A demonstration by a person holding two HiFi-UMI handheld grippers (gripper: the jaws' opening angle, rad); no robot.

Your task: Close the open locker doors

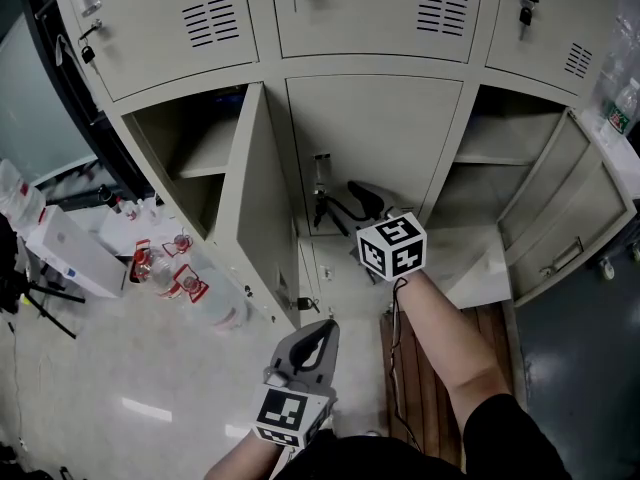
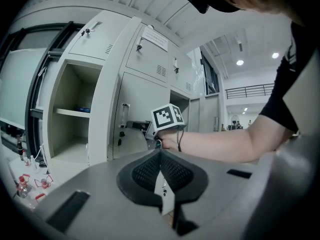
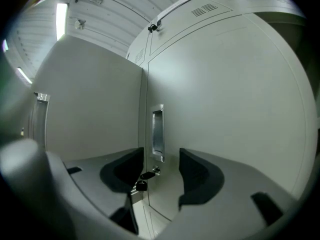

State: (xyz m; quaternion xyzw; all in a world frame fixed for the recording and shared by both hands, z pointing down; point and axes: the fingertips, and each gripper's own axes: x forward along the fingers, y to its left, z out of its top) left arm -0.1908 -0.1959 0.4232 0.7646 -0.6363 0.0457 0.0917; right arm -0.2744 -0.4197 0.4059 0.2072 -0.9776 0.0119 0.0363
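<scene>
The lower left locker (image 1: 185, 148) stands open, its door (image 1: 255, 193) swung out toward me. At the lower right, another locker (image 1: 490, 168) is open too, with its door (image 1: 570, 213) swung out to the right. Between them the middle door (image 1: 375, 143) is closed. My right gripper (image 1: 345, 203) (image 3: 161, 164) is open and points at that door's recessed handle (image 3: 157, 131), where a small key (image 3: 144, 176) hangs below; nothing is between its fingers. My left gripper (image 1: 322, 330) (image 2: 161, 170) hangs lower and nearer to me, shut and empty, off the left door's edge.
Plastic water bottles (image 1: 175, 278) and a white box (image 1: 70, 253) lie on the floor to the left. A wooden board (image 1: 420, 378) sits on the floor under my right arm. Closed upper lockers (image 1: 370, 8) run along the top.
</scene>
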